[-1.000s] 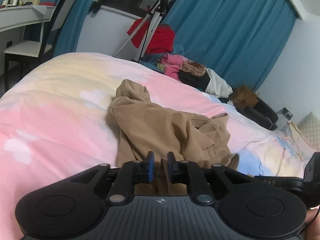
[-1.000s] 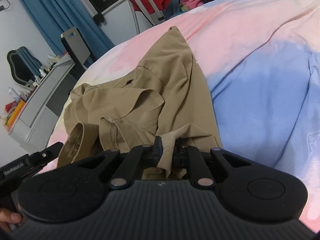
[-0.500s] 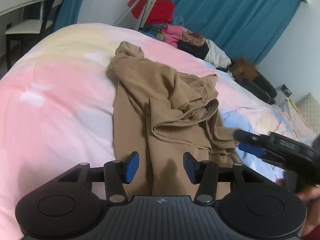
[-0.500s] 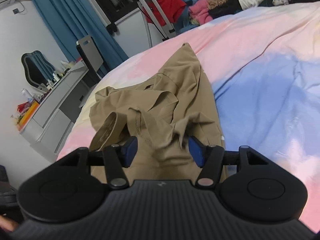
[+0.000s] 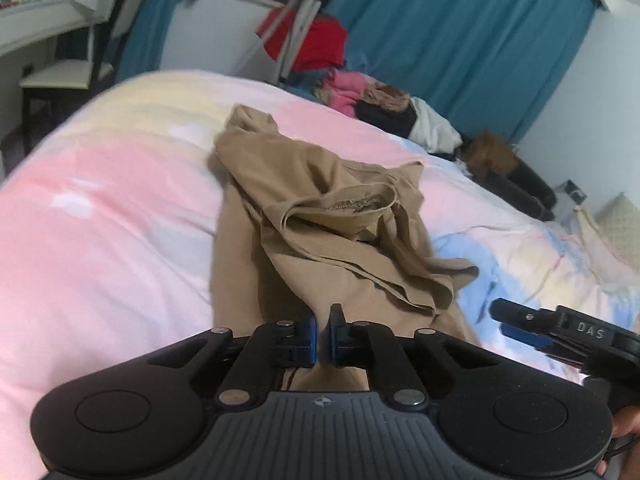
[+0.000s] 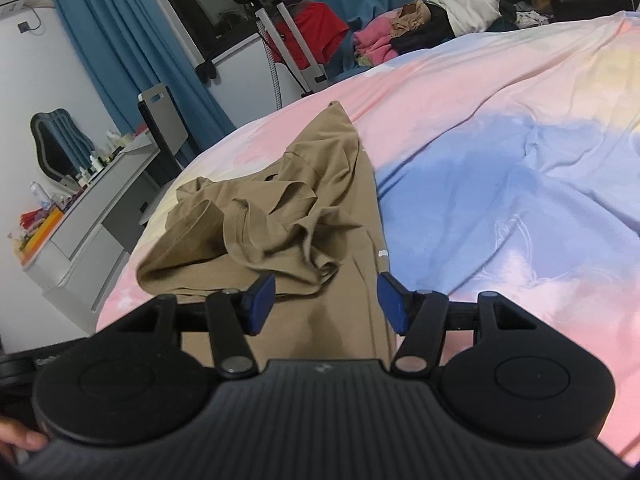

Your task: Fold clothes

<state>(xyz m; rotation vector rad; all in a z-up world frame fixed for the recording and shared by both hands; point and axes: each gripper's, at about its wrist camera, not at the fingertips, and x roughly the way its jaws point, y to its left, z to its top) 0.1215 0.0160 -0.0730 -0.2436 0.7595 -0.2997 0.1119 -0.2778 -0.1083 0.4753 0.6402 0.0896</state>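
Your tan garment [image 5: 320, 216] lies crumpled on the pink-and-blue bedspread [image 5: 112, 216], its near hem stretching toward you between both tools. Your left gripper [image 5: 323, 338] has its blue pads [image 5: 310, 340] nearly together over that hem; whether cloth is pinched between them cannot be told. Your right gripper [image 6: 326, 304] is spread wide above the hem, gripping nothing. A heap of clothes [image 6: 404, 36] sits beyond the bed.
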